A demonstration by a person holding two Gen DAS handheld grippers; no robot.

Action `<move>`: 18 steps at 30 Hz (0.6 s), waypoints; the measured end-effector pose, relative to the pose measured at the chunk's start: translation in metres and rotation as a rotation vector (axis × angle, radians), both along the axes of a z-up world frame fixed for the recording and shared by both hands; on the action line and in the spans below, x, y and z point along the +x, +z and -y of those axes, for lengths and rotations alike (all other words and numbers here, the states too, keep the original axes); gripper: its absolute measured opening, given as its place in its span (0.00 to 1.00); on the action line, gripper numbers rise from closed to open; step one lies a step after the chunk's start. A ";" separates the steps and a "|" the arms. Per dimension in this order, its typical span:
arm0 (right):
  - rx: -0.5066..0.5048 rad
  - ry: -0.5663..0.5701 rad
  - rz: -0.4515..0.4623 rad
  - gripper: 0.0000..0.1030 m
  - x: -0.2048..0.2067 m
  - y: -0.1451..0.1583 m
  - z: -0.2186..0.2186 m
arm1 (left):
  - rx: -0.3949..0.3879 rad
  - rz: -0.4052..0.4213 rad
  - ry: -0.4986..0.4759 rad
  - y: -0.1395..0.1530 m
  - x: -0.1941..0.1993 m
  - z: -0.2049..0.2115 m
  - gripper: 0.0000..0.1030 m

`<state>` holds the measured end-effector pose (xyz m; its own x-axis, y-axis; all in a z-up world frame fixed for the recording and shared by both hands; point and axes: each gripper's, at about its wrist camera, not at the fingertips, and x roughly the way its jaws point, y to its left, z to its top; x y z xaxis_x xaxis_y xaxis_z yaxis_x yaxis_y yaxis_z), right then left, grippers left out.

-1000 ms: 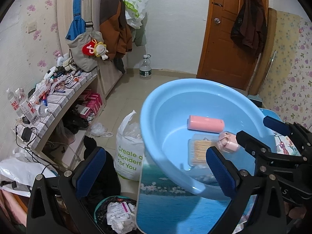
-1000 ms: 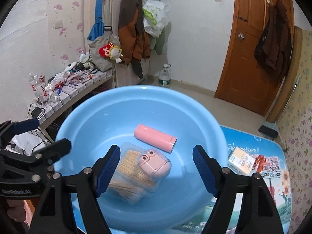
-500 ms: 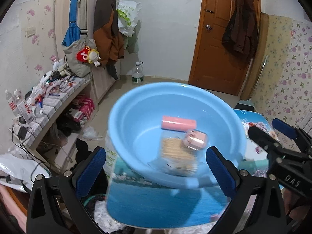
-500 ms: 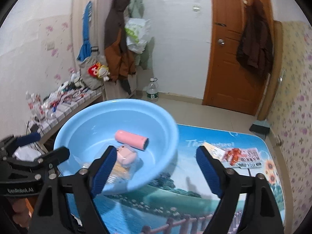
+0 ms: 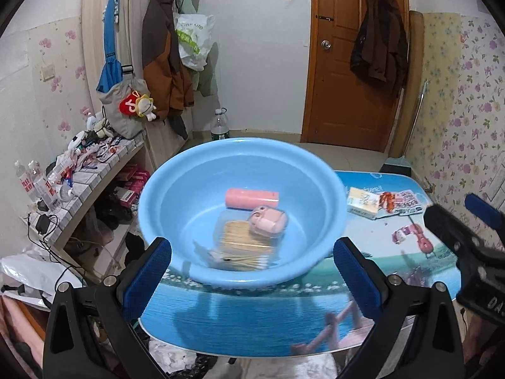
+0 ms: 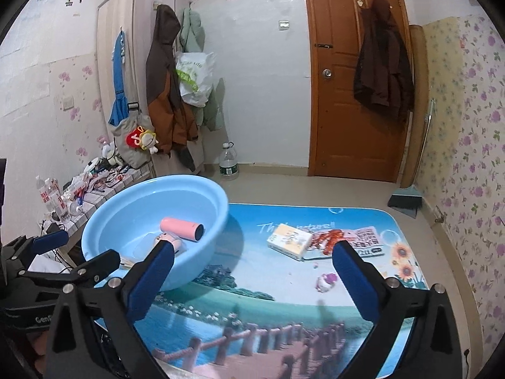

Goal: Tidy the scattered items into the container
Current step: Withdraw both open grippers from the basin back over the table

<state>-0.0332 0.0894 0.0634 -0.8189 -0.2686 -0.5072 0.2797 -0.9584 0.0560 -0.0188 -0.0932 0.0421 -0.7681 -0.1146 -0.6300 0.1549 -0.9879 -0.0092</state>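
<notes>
Left wrist view: left gripper [image 5: 252,260] has its jaws wide apart and holds nothing; the blue basin [image 5: 176,189] sits between and beyond its fingers.
Basin contents: pink cylinder [image 5: 252,196] at 12 o'clock, pink earbud case [image 5: 268,222] resting on a clear box of cotton swabs [image 5: 243,246].
Right wrist view: right gripper [image 6: 252,273] is also spread open and empty.
Table mat [image 6: 277,300]: yellow box [image 6: 289,241] and lobster leaflet [image 6: 356,237] at 1 o'clock of the basin [image 6: 202,243], small pink toy [image 6: 326,281] near the right finger, apart from it.
</notes>
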 end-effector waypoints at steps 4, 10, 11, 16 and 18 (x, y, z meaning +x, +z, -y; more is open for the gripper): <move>-0.025 -0.007 -0.004 0.98 0.011 0.002 -0.021 | 0.011 -0.028 0.003 0.005 0.002 -0.016 1.00; -0.032 -0.066 0.024 0.98 0.017 -0.009 -0.044 | 0.007 -0.041 -0.029 0.003 0.001 -0.044 1.00; -0.041 -0.075 0.028 0.98 0.017 -0.011 -0.049 | 0.002 -0.037 -0.038 0.001 0.000 -0.049 1.00; -0.081 -0.109 0.035 0.98 0.017 -0.018 -0.066 | -0.006 -0.021 -0.081 -0.003 -0.001 -0.065 1.00; -0.092 -0.113 0.038 0.98 0.017 -0.020 -0.068 | -0.013 -0.021 -0.087 -0.004 -0.002 -0.067 1.00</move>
<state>-0.0163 0.1577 0.0434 -0.8272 -0.2229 -0.5159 0.1664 -0.9740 0.1540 -0.0204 -0.0263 0.0384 -0.7883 -0.0551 -0.6128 0.0688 -0.9976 0.0012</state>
